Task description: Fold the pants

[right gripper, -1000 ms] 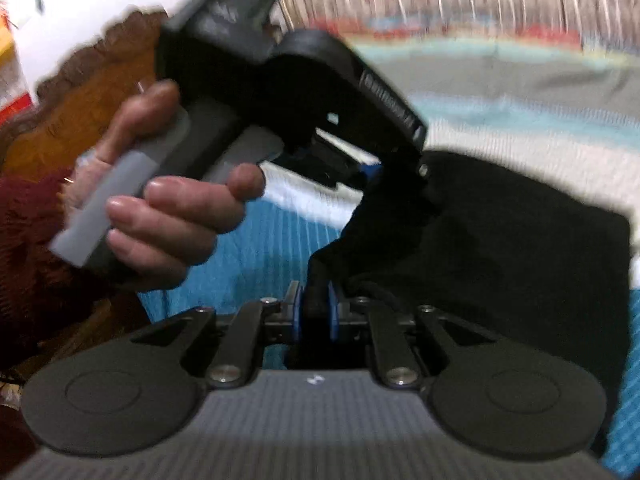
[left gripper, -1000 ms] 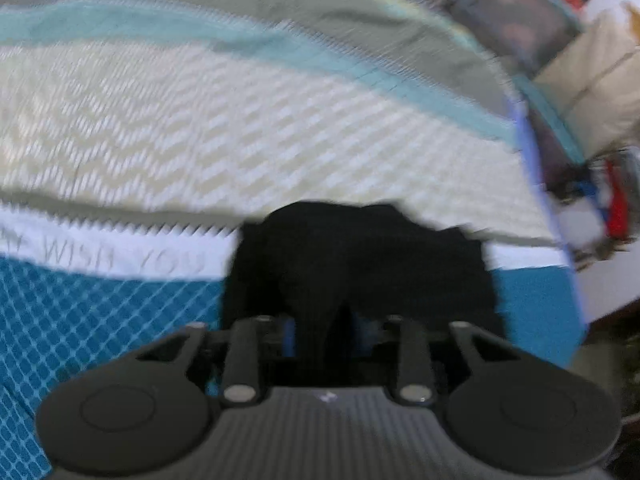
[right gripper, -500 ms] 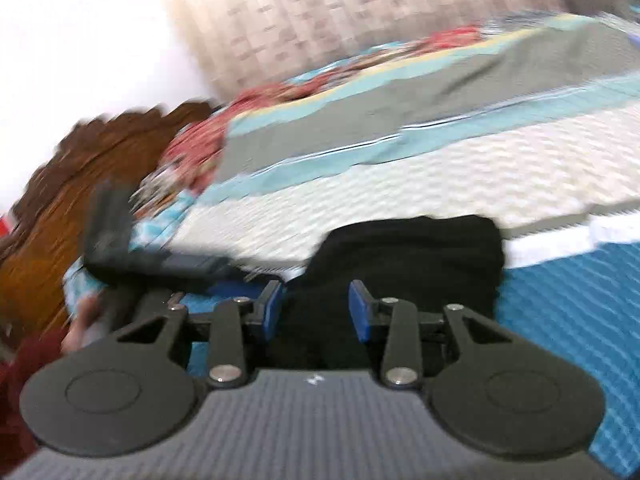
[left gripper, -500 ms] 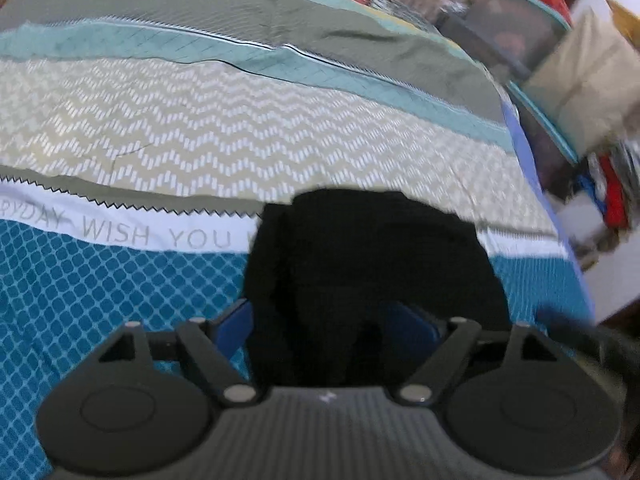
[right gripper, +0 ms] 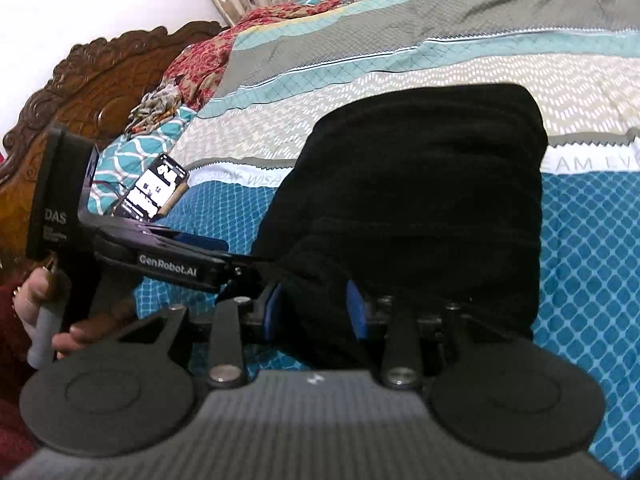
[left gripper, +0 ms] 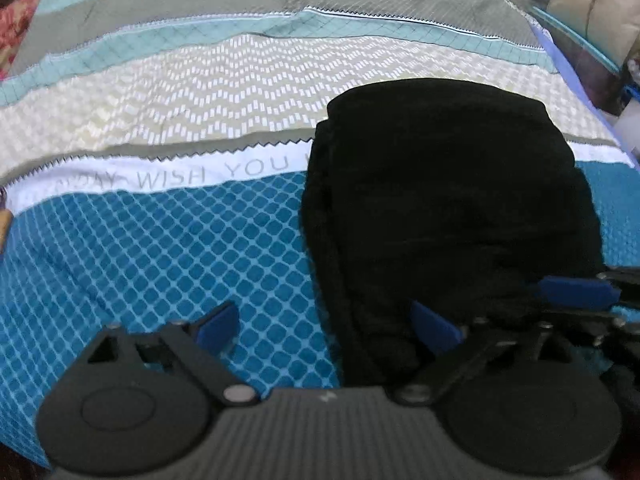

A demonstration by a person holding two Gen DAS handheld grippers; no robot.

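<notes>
Fingers, left gripper [left gripper: 326,326]: spread wide and just been opening, blue pads clear of cloth; one pad over the quilt at 7 o'clock, the other lying over the dark fold's near edge. Nothing is pinched, which reads as a release.

Fingers, right gripper [right gripper: 316,310]: parted to a narrow gap, having opened a little from a tighter close; a ridge of black cloth sits between the blue pads. Whether the pads press on it cannot be told.

Pants [left gripper: 444,200]: black, folded into a compact thick bundle, lying on the bedspread [left gripper: 168,248] from centre toward 3 o'clock in the left view. Likely placed flat so both tools can let go; the fold looks nearly done.

Hand [right gripper: 48,312]: at 8 o'clock in the right view, gripping the left tool's handle.

Phone [right gripper: 154,192]: at 10 o'clock, lit screen, text too small to read.

Headboard [right gripper: 92,92]: carved wood, 10 o'clock.

Writing: "WISH YOU" on the bedspread's white band; "GenRobot.AI" on the left tool's arm; "DAS" on its housing.
</notes>
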